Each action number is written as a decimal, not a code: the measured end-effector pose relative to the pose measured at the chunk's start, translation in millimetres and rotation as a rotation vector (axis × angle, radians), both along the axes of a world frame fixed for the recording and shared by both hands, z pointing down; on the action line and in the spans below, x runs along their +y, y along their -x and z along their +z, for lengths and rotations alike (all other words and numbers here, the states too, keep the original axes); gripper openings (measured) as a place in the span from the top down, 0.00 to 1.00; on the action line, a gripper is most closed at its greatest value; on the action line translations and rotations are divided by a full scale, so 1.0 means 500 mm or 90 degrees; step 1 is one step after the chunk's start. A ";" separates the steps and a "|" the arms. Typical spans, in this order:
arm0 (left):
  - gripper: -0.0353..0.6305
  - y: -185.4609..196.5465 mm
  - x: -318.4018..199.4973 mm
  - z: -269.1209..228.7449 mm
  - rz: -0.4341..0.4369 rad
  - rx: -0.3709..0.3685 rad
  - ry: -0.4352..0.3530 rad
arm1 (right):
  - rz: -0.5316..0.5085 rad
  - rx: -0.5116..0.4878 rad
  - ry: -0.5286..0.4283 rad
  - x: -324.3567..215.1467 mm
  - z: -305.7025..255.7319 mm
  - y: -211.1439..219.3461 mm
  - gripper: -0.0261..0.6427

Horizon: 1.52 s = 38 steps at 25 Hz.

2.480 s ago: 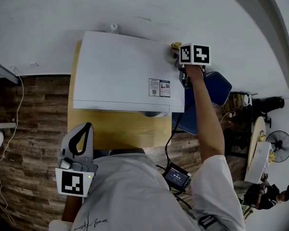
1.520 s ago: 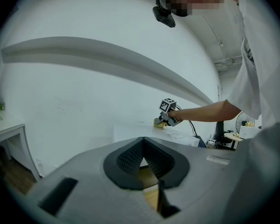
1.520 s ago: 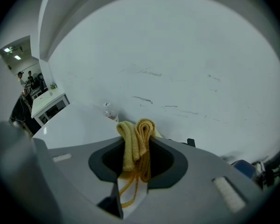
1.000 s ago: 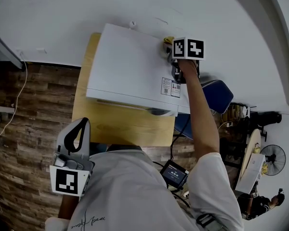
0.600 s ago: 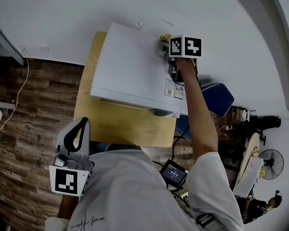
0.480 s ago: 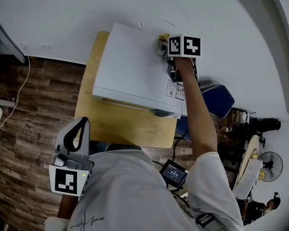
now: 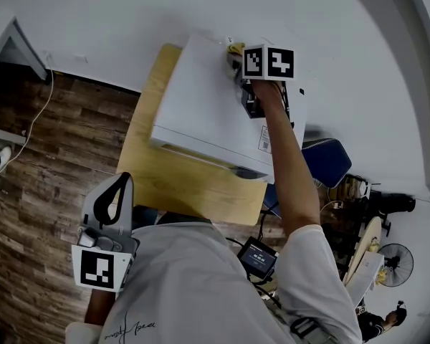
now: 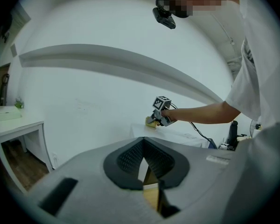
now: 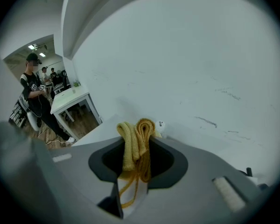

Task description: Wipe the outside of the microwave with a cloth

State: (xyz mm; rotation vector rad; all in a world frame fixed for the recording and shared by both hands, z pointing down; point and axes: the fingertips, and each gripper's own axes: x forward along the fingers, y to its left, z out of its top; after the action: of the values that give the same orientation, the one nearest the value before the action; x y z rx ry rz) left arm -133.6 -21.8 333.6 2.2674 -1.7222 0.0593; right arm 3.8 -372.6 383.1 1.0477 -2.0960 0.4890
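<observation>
Cloth (image 7: 234, 48) peeks from behind right claw (image 7: 236, 61) atop microwave (image 7: 208, 110).

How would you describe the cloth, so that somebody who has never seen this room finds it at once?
Find the white microwave on the wooden table against the white wall. Near the rear edge of its top, the right gripper pinches a folded cloth. It is the only yellow, soft thing there; the surfaces around it are white.
</observation>
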 end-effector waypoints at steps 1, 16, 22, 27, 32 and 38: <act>0.96 0.004 0.002 0.000 -0.001 -0.005 -0.004 | -0.007 -0.002 0.001 0.001 0.000 0.015 0.79; 0.96 0.037 0.039 -0.002 -0.065 0.000 0.004 | -0.069 -0.046 0.010 0.019 -0.001 0.153 0.79; 0.96 0.026 0.042 -0.003 -0.048 -0.005 0.006 | -0.156 -0.100 0.054 0.086 -0.017 0.235 0.79; 0.96 -0.015 0.025 -0.005 0.003 -0.001 0.004 | -0.195 -0.169 0.044 0.143 -0.101 0.237 0.79; 0.96 -0.045 0.003 -0.012 0.043 0.004 -0.002 | -0.145 -0.155 0.004 0.132 -0.146 0.113 0.79; 0.96 -0.086 -0.020 -0.004 0.082 0.013 -0.003 | -0.036 -0.150 0.000 0.108 -0.141 -0.096 0.79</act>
State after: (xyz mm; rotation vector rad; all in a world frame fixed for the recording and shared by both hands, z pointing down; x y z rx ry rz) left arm -90.8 -31.8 331.7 2.3712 -1.5663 0.0594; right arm 52.0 -318.5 312.8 0.9670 -2.3247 0.6099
